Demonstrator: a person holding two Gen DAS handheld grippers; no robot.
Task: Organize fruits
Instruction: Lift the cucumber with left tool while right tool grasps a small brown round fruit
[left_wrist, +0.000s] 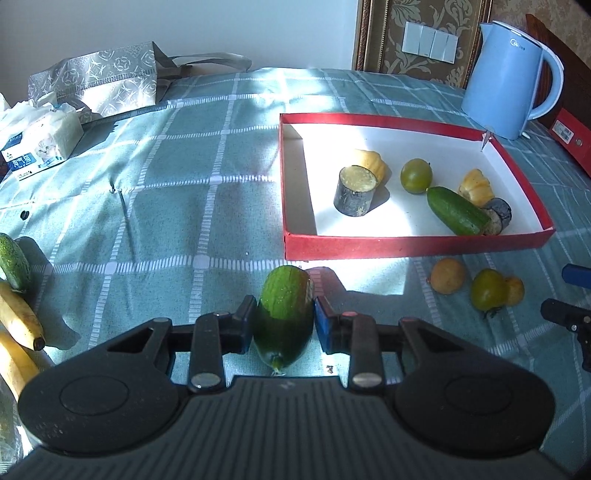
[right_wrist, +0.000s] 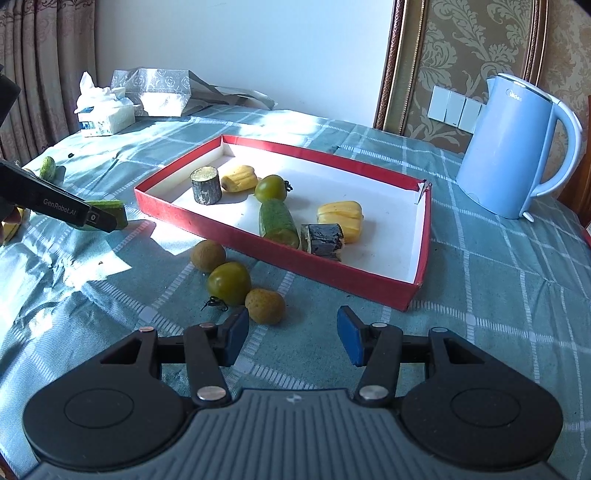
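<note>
My left gripper (left_wrist: 285, 310) is shut on a short green cucumber piece (left_wrist: 284, 295), held just above the checked cloth in front of the red box (left_wrist: 406, 248). The right wrist view shows that same piece (right_wrist: 112, 208) in the left gripper's fingers (right_wrist: 92, 218). Inside the box (right_wrist: 280, 258) lie a sugarcane stub (left_wrist: 356, 190), a green tomato (left_wrist: 416, 176), a cucumber (left_wrist: 458, 210) and yellow fruit pieces (left_wrist: 476, 186). My right gripper (right_wrist: 293, 336) is open and empty, low over the cloth. Just ahead of it sit a round brown fruit (right_wrist: 265, 305), a green tomato (right_wrist: 229, 283) and a second brown fruit (right_wrist: 208, 254).
A blue kettle (right_wrist: 513, 147) stands behind the box's right end. A tissue pack (left_wrist: 40, 144) and a silver bag (left_wrist: 99, 81) sit at the back left. Bananas (left_wrist: 18, 317) and another cucumber (left_wrist: 13, 262) lie at the left edge. A red folder (left_wrist: 570, 133) is far right.
</note>
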